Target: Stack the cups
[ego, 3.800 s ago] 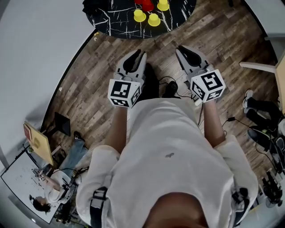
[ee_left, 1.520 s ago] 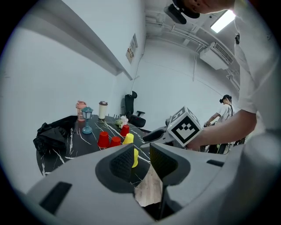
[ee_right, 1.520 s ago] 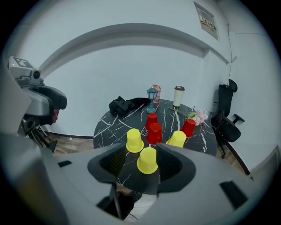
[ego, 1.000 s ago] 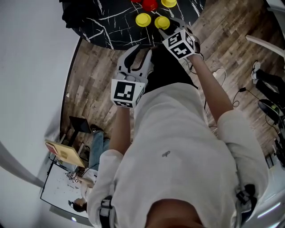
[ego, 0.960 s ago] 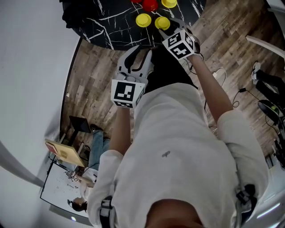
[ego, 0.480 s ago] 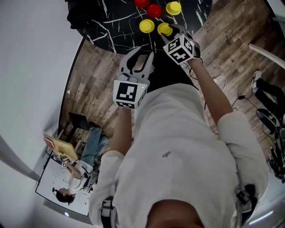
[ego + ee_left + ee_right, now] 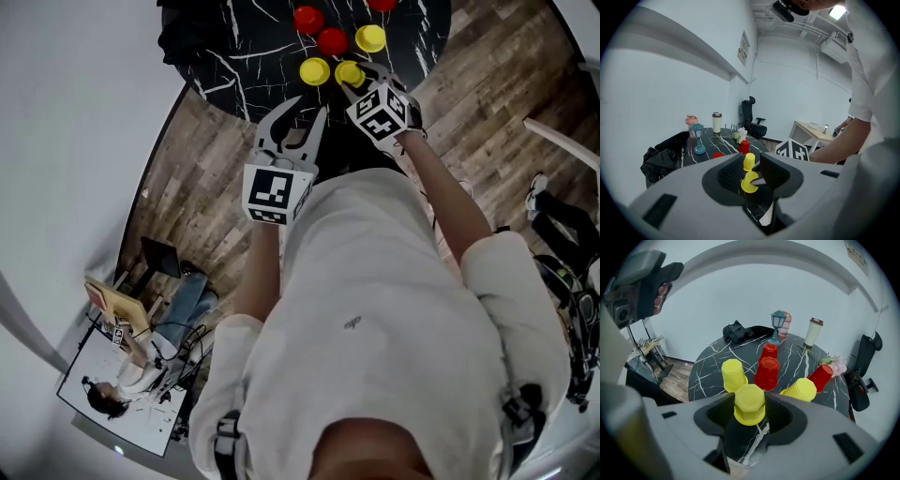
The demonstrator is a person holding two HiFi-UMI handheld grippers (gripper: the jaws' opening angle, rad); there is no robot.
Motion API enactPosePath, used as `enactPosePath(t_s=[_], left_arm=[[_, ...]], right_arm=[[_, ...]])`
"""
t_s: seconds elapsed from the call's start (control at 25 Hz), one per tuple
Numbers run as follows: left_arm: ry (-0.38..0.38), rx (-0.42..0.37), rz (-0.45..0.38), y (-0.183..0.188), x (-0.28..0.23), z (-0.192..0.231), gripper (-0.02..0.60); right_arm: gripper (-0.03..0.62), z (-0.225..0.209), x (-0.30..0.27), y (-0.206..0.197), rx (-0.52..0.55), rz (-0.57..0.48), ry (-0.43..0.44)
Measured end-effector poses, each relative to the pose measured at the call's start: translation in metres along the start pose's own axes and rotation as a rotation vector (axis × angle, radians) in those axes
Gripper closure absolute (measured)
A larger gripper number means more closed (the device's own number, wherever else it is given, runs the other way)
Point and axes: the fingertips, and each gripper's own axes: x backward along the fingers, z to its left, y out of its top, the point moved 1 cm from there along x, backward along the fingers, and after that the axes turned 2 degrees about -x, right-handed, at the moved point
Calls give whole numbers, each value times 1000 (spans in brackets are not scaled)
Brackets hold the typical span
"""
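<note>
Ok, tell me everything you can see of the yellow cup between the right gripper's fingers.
The yellow cup looks like glossy plastic, faceted and tapered, upside down with its flat base up. It stands near the edge of the black marbled table, between the fingers of the right gripper, which have just been closing and seem to press its sides.

- A round black marble table (image 7: pixel 712 366) bore everything.
- An upturned yellow cup (image 7: pixel 749 404) stood between the right gripper's (image 7: pixel 750 416) jaws.
- Beyond them stood more cups (image 7: pixel 767 373), a lantern (image 7: pixel 777 324), a tumbler (image 7: pixel 813 332) and black cloth (image 7: pixel 740 331).
</note>
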Motion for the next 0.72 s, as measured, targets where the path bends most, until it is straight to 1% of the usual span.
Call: enactPosePath(t_s=[0.32, 0.48, 0.72], left_arm=[[48, 32, -29, 4, 4, 16, 483], [46, 38, -30, 2, 3, 24, 483], [21, 27, -23, 1, 1, 32, 483]], right_arm=[[384, 3, -2, 1, 22, 9, 15], [384, 1, -7, -1, 17, 19, 12], [384, 1, -9, 0, -3, 24, -5]])
